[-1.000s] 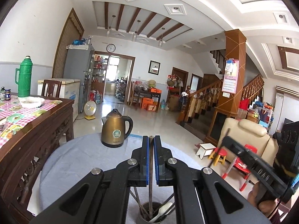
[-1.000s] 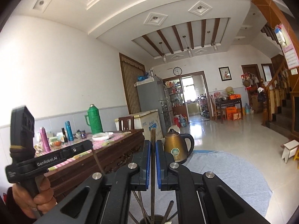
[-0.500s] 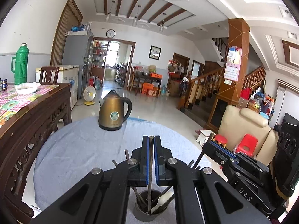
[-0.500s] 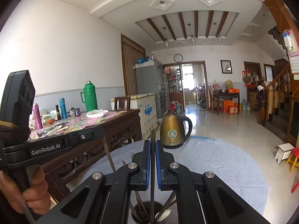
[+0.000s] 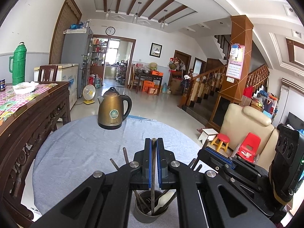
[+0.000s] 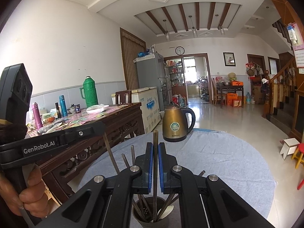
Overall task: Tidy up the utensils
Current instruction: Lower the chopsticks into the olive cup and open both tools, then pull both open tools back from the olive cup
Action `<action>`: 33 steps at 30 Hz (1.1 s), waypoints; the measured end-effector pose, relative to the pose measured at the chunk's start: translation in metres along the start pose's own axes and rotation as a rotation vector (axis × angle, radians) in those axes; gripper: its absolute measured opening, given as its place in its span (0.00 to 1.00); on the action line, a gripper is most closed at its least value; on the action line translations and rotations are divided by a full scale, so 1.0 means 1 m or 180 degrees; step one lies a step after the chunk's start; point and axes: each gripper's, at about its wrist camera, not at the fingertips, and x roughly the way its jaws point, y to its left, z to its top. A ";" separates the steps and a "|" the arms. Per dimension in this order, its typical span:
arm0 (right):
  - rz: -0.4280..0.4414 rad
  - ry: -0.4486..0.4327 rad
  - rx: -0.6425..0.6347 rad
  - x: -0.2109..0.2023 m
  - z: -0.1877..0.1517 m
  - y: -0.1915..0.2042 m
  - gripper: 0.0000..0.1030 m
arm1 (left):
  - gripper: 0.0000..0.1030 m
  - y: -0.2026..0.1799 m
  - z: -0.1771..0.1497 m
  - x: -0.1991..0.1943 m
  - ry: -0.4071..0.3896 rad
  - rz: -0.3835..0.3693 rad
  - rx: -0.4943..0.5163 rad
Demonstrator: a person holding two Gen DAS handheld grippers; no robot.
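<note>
Several dark chopsticks [image 5: 153,172] upright in grey cup [image 5: 146,215]

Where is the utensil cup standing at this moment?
In both wrist views the utensil cup stands at the bottom centre, on the near part of the grey cloth, directly below the shut jaws and well in front of the brass kettle.
</note>
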 end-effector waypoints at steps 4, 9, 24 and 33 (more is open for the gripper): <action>-0.0007 0.0038 0.0021 0.005 0.001 0.000 0.06 | 0.05 0.000 0.001 0.002 0.0043 -0.0012 0.0001; -0.0012 0.0075 0.0044 0.008 0.000 -0.001 0.06 | 0.05 -0.002 0.001 0.004 0.0081 -0.0037 0.0019; -0.0075 -0.0276 0.0580 -0.013 0.014 -0.041 0.33 | 0.63 0.019 0.013 -0.006 -0.0041 0.0018 -0.0078; -0.0390 -0.0247 0.0844 -0.024 0.011 -0.078 0.33 | 0.70 0.062 0.006 -0.005 0.0020 0.0379 -0.0280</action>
